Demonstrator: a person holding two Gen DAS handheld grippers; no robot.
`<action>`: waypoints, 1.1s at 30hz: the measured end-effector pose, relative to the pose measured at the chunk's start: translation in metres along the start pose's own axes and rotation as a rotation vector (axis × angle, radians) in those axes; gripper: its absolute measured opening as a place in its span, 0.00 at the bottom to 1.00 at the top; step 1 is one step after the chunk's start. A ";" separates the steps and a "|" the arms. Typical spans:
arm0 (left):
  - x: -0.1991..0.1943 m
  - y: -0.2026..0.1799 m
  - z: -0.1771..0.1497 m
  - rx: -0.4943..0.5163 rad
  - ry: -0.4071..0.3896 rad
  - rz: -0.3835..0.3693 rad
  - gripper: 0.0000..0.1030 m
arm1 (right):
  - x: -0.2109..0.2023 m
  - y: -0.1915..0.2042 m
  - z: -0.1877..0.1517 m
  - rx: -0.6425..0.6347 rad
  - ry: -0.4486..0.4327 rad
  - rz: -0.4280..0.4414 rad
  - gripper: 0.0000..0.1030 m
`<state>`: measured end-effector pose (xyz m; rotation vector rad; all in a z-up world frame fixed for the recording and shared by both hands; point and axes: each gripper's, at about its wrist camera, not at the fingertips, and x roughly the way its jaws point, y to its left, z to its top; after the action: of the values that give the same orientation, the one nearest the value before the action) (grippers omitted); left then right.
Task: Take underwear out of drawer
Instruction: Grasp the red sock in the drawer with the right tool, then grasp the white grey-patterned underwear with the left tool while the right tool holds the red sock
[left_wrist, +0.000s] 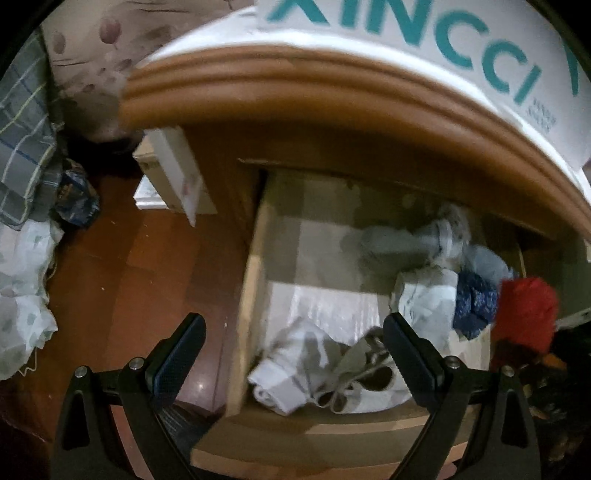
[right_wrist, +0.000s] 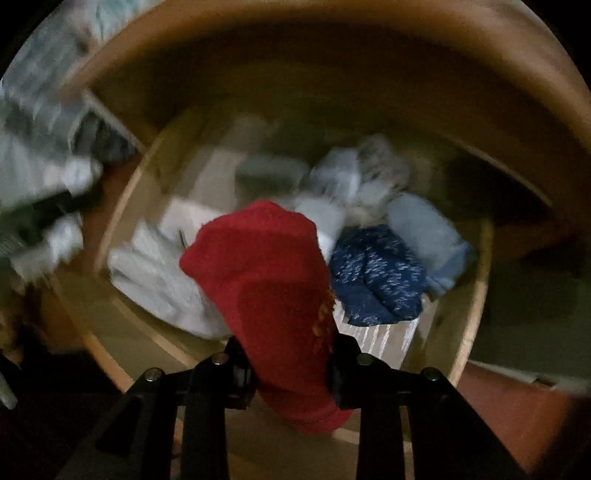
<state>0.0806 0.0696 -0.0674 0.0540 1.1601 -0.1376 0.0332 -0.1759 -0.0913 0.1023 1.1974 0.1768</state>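
Observation:
An open wooden drawer (left_wrist: 251, 280) holds several rolled and crumpled garments. My right gripper (right_wrist: 291, 369) is shut on a red knitted garment (right_wrist: 269, 280) and holds it above the drawer (right_wrist: 476, 295); the same red garment (left_wrist: 524, 314) shows at the right in the left wrist view. My left gripper (left_wrist: 293, 354) is open and empty, above the drawer's front left corner, over a crumpled white and grey garment (left_wrist: 317, 369). A dark blue speckled garment (right_wrist: 376, 277) and pale blue ones (right_wrist: 428, 236) lie in the drawer below.
The cabinet top (left_wrist: 332, 85) overhangs the drawer, with a white box lettered in teal (left_wrist: 424, 33) on it. A white box (left_wrist: 173, 173) stands on the brown floor (left_wrist: 122, 277) left of the cabinet. Plaid cloth (left_wrist: 22, 140) and white cloth (left_wrist: 22, 291) lie at far left.

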 end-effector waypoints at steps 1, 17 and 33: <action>0.002 -0.003 -0.001 0.009 0.007 -0.006 0.93 | -0.003 -0.001 0.014 0.020 -0.025 0.005 0.28; 0.052 -0.050 -0.012 0.125 0.183 -0.023 0.93 | -0.023 -0.046 0.001 0.241 -0.178 0.113 0.28; 0.080 -0.082 -0.024 0.194 0.323 -0.047 0.33 | -0.035 -0.047 0.006 0.238 -0.205 0.140 0.29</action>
<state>0.0789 -0.0151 -0.1481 0.2273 1.4684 -0.2916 0.0306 -0.2290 -0.0650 0.4044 1.0034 0.1416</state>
